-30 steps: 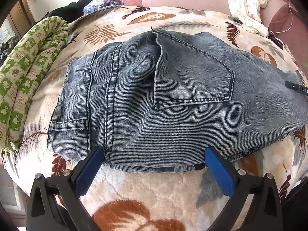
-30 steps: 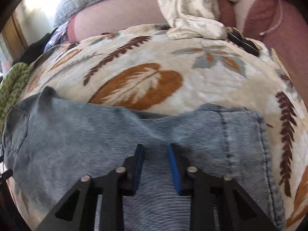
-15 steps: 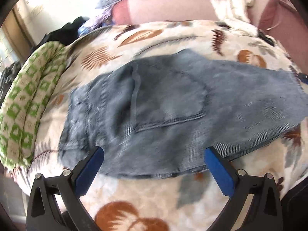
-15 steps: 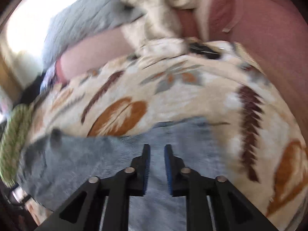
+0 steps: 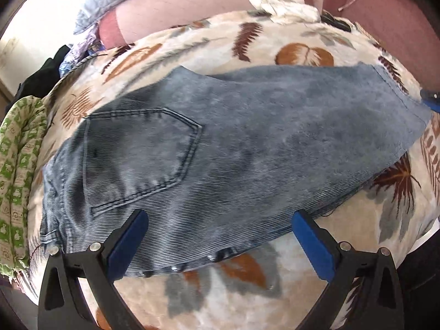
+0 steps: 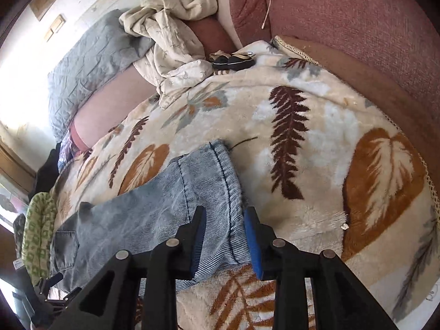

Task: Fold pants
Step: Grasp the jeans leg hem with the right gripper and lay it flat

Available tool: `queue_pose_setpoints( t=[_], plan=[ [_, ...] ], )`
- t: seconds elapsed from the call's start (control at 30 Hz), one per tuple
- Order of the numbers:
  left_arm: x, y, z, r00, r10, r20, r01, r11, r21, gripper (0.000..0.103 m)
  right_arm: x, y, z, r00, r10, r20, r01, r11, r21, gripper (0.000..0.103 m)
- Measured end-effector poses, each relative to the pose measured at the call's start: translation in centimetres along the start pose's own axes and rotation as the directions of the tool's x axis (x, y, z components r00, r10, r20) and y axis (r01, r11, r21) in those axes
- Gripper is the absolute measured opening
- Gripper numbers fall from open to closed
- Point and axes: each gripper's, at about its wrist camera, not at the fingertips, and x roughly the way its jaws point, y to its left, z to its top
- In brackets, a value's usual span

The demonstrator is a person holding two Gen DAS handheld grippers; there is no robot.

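Note:
Grey-blue washed denim pants point(image 5: 233, 148) lie folded lengthwise on a leaf-print blanket point(image 5: 302, 52), back pocket up, waist at the left, leg hems at the right. My left gripper point(image 5: 220, 236) is open wide, above the near edge of the seat, holding nothing. In the right wrist view the pants point(image 6: 154, 220) stretch away to the left. My right gripper point(image 6: 224, 236) straddles the hem end point(image 6: 220, 192) with denim between its fingers, jaws partly apart; whether it pinches the cloth is unclear. Its blue tip shows in the left wrist view point(image 5: 431, 101).
A rolled green-patterned cloth point(image 5: 19, 176) lies along the blanket's left edge. A grey quilted pillow point(image 6: 90, 63), crumpled cream fabric point(image 6: 176, 41) and a small black item point(image 6: 233, 60) lie at the back. A red sofa back point(image 6: 357, 22) stands at the right.
My right gripper has slid along the leg to the hem end and its jaws stand wider apart. My left gripper has pulled back and turned right, staying open.

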Motion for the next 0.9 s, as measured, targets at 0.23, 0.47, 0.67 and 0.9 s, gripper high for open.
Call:
queue_pose_setpoints(
  t=[0.23, 0.47, 0.67, 0.9],
  plan=[
    [1.6, -0.7, 0.1, 0.999, 0.005, -0.038, -0.004, 1.000, 0.007, 0.103, 1.5, 0.2, -0.6, 0.992, -0.109, -0.056, 0.106, 0.993, -0.060, 0.032],
    [1.3, -1.3, 1.4, 0.999, 0.022, -0.041, -0.021, 0.999, 0.044, 0.103, 2.2, 0.0, -0.9, 0.986, -0.145, -0.081, 0.140, 0.988, -0.067, 0.032],
    [-0.9, -3.7, 5.2, 0.999, 0.025, 0.044, -0.030, 0.992, 0.120, 0.103, -1.2, -1.1, -1.1, 0.999, -0.024, 0.023, 0.022, 0.995, 0.097, 0.044],
    [-1.5, -8.1, 8.1, 0.997, -0.033, 0.073, 0.017, 0.977, 0.213, 0.103, -3.9, -1.6, -2.8, 0.986, 0.053, 0.161, -0.095, 0.959, 0.268, 0.076]
  ],
)
